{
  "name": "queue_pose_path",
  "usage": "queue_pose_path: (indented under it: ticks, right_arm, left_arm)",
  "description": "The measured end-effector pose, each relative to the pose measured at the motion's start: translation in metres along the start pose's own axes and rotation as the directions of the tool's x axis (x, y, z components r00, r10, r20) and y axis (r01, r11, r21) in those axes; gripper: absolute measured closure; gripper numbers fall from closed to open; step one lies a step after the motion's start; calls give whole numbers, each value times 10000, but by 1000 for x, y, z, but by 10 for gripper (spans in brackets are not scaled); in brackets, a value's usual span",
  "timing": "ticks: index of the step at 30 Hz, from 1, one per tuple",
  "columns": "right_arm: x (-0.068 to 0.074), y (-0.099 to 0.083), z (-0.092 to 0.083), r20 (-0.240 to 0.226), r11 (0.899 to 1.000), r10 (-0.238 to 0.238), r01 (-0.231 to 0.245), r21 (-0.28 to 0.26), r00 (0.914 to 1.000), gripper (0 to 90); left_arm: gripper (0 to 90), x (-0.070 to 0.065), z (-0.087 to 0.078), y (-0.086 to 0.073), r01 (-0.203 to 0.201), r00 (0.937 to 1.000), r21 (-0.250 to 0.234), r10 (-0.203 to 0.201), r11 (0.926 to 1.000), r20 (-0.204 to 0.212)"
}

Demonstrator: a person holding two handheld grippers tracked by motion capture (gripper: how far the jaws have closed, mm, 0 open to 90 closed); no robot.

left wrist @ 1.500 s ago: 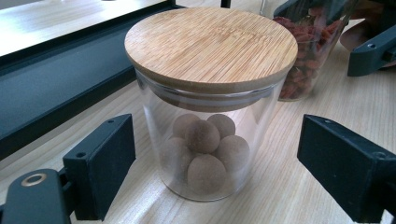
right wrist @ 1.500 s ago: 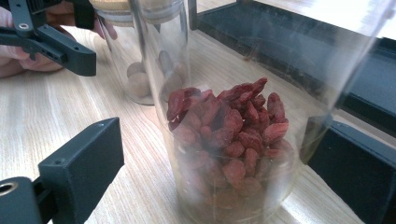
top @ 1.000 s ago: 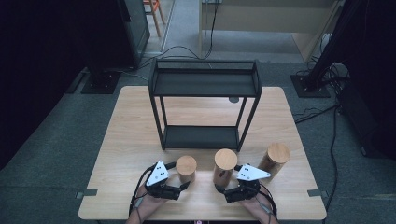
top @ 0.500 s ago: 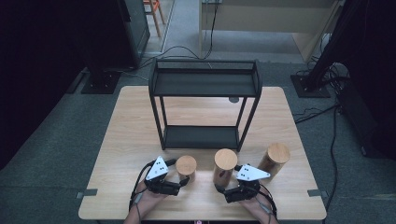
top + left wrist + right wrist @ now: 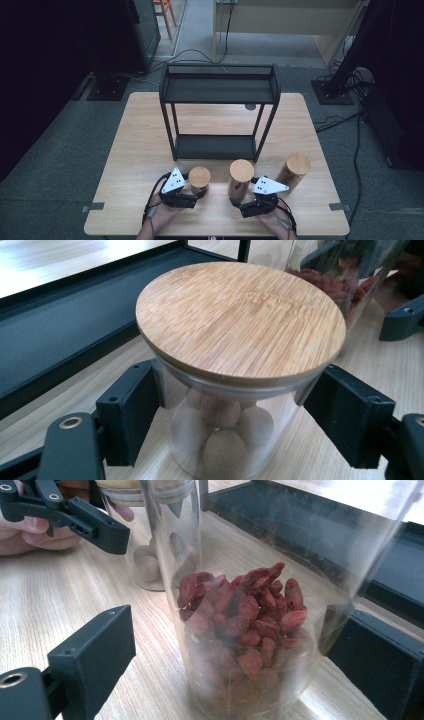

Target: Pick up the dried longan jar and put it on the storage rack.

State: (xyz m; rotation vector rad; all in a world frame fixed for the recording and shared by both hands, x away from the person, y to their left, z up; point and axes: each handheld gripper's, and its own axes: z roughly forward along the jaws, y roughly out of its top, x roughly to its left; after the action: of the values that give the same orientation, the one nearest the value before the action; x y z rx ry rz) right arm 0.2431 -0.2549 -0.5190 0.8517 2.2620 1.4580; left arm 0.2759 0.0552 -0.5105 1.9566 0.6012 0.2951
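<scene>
The left gripper (image 5: 196, 196) has just been closing its jaws, and in the left gripper view they now press on both sides of the short jar (image 5: 235, 405), just under its round bamboo lid (image 5: 240, 320). The glass sits squarely between the two black pads, with pale round balls (image 5: 227, 432) visible inside. In the high view this short jar (image 5: 199, 179) stands upright on the bench (image 5: 135, 150), near its front edge and just in front of the left end of the rack's lower shelf.

The right gripper (image 5: 239, 202) stands with its jaws spread to either side of the tall jar (image 5: 240, 630). In the right gripper view the left pad is clearly apart from the glass, while the right pad lies close beside it; whether that one touches, I cannot tell. So the jaws are released, with the jar between them. It holds a heap of red dried berries (image 5: 240, 615) in its lower part. In the high view the tall jar (image 5: 240, 177) stands upright, just to the right of the short one.

A third jar (image 5: 295, 170) with the same kind of wooden lid stands further right, apart from both grippers. Behind all three rises the black two-tier rack (image 5: 218, 90), at the middle of the bench.
</scene>
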Motion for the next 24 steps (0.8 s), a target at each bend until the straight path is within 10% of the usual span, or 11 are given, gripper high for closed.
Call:
queue_pose_path:
  ticks: [24]
  right_arm:
    - [1,0,0,105,10000,-71,70,54,9999,60]
  left_arm:
    - [262,-4,0,4,9,9999,-159,-12,9999,-166]
